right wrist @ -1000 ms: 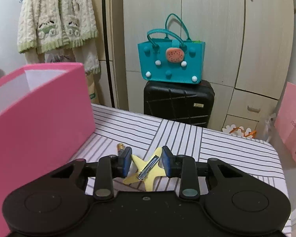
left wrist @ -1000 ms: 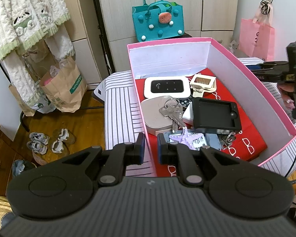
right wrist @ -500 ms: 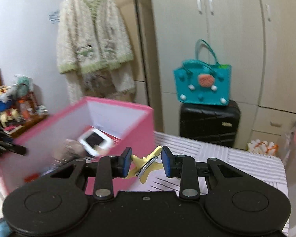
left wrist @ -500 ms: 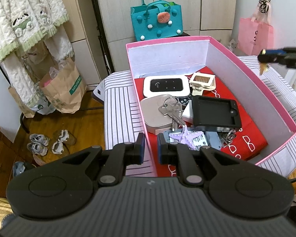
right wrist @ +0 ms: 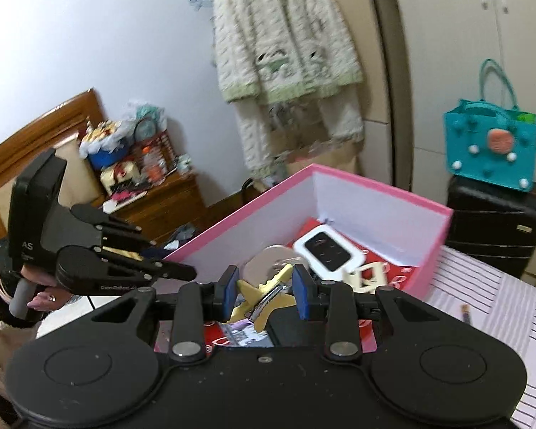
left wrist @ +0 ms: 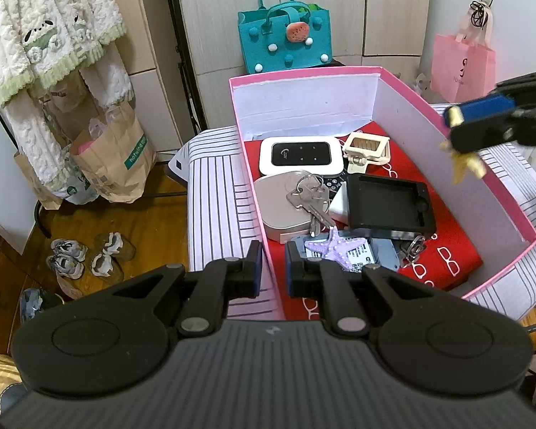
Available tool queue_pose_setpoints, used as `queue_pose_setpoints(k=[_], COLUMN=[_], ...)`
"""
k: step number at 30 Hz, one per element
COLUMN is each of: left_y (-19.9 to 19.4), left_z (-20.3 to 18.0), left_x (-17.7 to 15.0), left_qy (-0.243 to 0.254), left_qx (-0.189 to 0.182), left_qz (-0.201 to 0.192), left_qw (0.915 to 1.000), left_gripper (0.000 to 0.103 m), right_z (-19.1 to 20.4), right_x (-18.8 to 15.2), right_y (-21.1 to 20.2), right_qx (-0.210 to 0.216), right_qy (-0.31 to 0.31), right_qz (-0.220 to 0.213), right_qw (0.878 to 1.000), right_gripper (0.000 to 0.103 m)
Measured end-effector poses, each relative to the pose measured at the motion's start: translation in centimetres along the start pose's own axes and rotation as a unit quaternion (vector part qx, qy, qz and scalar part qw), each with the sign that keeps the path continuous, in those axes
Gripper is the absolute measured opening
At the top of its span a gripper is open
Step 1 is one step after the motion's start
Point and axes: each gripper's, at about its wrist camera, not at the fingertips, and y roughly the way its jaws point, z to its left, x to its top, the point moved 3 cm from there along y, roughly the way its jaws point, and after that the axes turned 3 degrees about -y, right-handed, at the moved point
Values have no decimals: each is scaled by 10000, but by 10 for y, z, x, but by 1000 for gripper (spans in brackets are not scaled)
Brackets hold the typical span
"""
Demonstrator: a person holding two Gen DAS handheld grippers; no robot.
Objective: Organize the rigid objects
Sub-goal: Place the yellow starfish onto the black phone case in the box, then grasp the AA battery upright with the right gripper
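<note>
Left fingers [left wrist: 271, 271] clamp the pink box [left wrist: 403, 107] wall; right fingers [right wrist: 264, 291] grip the blurred yellow star clip [right wrist: 264, 298].

Pink box [left wrist: 403, 114] of small objects

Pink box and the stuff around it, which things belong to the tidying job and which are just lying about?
Job:
pink box
yellow star clip, held in right gripper
keys
purple starfish

Lying about:
teal bag
white cardigan
shoes
</note>
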Motion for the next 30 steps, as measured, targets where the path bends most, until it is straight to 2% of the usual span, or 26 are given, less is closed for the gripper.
queue_pose_setpoints(k=[5, 11, 13, 15, 17, 22, 25, 30], left_y=[-1, -1, -1, -1, 0, 0, 0, 0], left_z=[2, 2, 3, 4, 4, 4, 5, 4], left_x=[0, 0, 0, -1, -1, 0, -1, -2], left_qy=[-40, -26, -43, -58, -72, -63, -90, -95], left_qx=[-43, -59, -72, -92, -91, -98, -120, -94], left_qz=[-14, -5, -1, -2, 0, -1, -19, -54], left_qw=[10000, 10000, 10000, 9999, 9999, 9999, 9999, 9999], left_gripper=[11, 11, 11, 11, 11, 11, 11, 11], right_z=[1, -3, -9, -12, -15, -26, -41, -78], right_x=[-4, -11, -12, -11, -7, -1, -7, -29], right_y=[32, 63, 69, 66, 56, 3, -26, -50], right_qx=[-156, -940, -843, -760, -750, -788, -1066, -1683], right_qy=[-160, -661, -537, -412, -315, -39, 122, 417], right_qz=[437, 903, 1015, 926, 696, -174, -561, -754], right_qw=[9988, 9893, 9898, 9919, 9943, 9967, 9926, 9820], right_gripper=[37, 37, 37, 38, 47, 50, 52, 53])
